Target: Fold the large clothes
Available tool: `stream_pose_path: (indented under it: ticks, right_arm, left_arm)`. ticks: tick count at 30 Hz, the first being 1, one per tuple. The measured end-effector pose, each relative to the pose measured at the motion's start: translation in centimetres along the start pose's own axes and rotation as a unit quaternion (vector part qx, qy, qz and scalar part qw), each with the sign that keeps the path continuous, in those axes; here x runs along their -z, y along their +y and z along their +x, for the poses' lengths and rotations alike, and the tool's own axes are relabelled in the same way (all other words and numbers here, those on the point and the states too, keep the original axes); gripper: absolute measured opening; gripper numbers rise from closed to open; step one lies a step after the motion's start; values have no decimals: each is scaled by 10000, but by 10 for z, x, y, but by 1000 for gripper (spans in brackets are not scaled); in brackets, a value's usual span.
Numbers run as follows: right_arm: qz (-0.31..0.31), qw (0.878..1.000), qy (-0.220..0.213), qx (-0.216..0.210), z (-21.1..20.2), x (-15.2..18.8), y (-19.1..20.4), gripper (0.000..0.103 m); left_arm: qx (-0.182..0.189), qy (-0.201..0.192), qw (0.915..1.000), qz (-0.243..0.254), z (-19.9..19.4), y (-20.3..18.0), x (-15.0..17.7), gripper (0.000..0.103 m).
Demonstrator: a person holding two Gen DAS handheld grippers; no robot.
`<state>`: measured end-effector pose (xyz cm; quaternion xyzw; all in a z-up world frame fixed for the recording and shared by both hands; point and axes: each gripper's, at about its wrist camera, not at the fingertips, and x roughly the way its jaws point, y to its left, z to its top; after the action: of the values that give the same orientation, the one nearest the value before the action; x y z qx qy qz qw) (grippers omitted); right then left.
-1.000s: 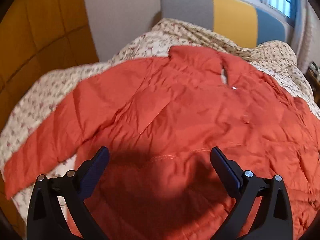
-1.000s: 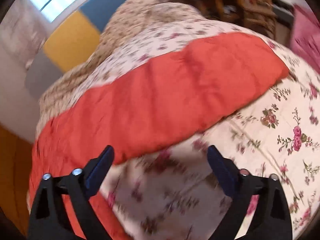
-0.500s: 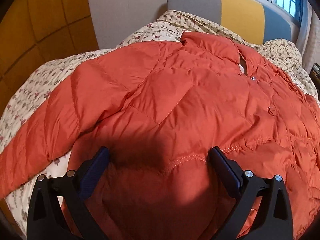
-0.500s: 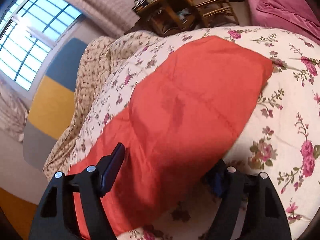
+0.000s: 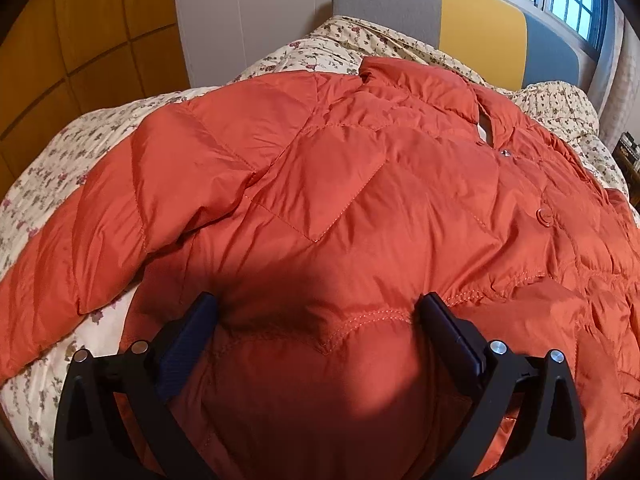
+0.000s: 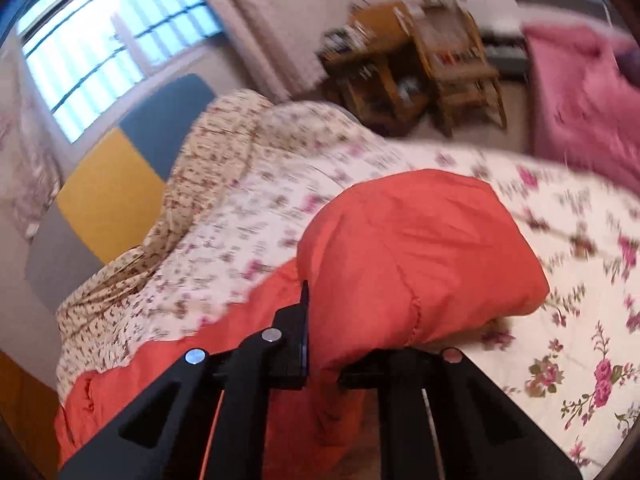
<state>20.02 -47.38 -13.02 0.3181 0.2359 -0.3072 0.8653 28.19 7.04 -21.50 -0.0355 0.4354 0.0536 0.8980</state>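
An orange quilted puffer jacket lies front-up on a bed with a floral cover. Its collar points toward the headboard, and one sleeve stretches to the left. My left gripper is open, low over the jacket's waist seam, one finger on each side of a puffed fold. In the right wrist view, my right gripper is shut on the jacket's other sleeve, which bulges up between the jaws and is lifted off the floral bedcover.
A grey, yellow and blue headboard stands at the far end under a window. A yellow panelled wall is on the left. Wooden chairs and a small table and a pink blanket stand beyond the bed's right side.
My right gripper has closed on the right sleeve and lifted it. My left gripper has moved lower and closer over the jacket's waist, staying open.
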Motion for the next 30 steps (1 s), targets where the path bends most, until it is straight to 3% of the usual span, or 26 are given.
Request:
stream_pose_path:
  ticks: [3, 7, 13, 20, 30]
  right_arm:
    - [-822, 9955, -409, -242, -20, 13, 46, 10]
    - [-1864, 9759, -873, -728, -47, 46, 108, 10]
    - [-3104, 9312, -1141, -1533, -71, 116, 184, 10]
    - [-4424, 8564, -1408, -2259, -80, 202, 240, 9]
    - [-5921, 7246, -1562, -3162, -81, 285, 269, 9]
  left_arm:
    - [31, -12, 10000, -27, 0, 1, 1, 100]
    - [49, -40, 10000, -66, 1, 2, 1, 100]
    - [-10, -109, 9999, -97, 0, 1, 1, 100]
    - [34, -133, 9998, -134, 0, 3, 3, 100]
    - [-1, -191, 9997, -153, 0, 2, 4, 100]
